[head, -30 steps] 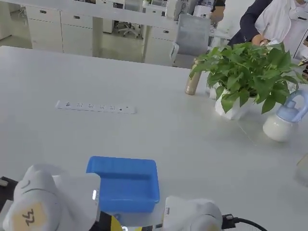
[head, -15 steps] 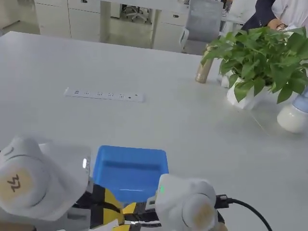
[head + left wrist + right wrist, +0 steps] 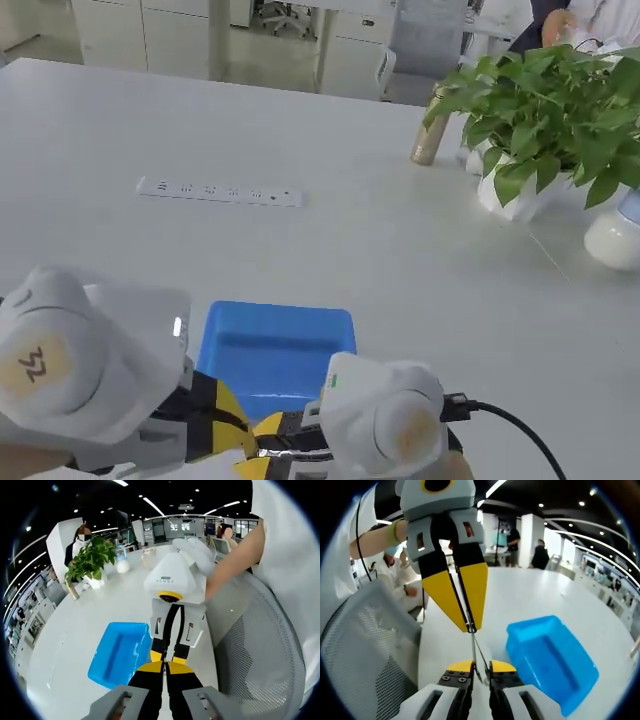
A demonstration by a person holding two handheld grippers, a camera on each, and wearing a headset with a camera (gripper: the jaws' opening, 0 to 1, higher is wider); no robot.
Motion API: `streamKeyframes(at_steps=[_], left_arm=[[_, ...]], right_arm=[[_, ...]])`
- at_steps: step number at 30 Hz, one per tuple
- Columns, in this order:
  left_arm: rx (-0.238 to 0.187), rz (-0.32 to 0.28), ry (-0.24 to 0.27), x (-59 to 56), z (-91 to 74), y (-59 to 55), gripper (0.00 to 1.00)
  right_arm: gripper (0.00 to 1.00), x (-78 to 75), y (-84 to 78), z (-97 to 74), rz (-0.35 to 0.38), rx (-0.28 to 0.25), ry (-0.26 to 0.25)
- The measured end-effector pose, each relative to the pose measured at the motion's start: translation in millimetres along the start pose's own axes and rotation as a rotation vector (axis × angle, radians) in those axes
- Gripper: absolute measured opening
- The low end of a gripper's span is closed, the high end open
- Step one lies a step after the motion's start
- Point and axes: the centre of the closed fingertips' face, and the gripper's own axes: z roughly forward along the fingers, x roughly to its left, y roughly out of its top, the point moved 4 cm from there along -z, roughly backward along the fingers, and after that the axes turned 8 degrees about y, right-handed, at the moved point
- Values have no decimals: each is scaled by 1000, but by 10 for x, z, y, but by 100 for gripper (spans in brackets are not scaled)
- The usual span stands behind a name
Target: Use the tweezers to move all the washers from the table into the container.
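- Left gripper (image 3: 469, 626): seen from the right gripper view, its yellow jaws were clenched tip to tip on one end of the tweezers (image 3: 474, 647).
- Right gripper (image 3: 168, 656): it faced the left gripper tip to tip. Its jaws stood close on either side of the tweezers' other end (whether they pressed the metal could not be told).
- Tweezers: a thin metal piece spanning the short gap between the two grippers, held above the counter's (image 3: 400, 260) near edge.
- Container (image 3: 275, 350): a shallow blue tray resting flat on the counter, just beyond the grippers in the head view.
- Head view: the left gripper's white body sat at lower left and the right gripper's at lower centre, with a black cable (image 3: 520, 435) trailing from the latter.
- Background: a white power strip (image 3: 220, 192) lay well beyond the container. A potted plant (image 3: 550, 110), a slim bottle (image 3: 428, 140) and a white jug (image 3: 612, 235) stood at the counter's far right.
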Motion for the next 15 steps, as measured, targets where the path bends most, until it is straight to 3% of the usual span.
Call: streamKeyframes(at_steps=[5, 15], left_arm=[[16, 4, -15, 6, 49, -42, 0], [10, -2, -28, 17, 82, 1, 0]], right_arm=[[8, -15, -59, 45, 12, 13, 7], [13, 1, -69, 31, 31, 23, 31]])
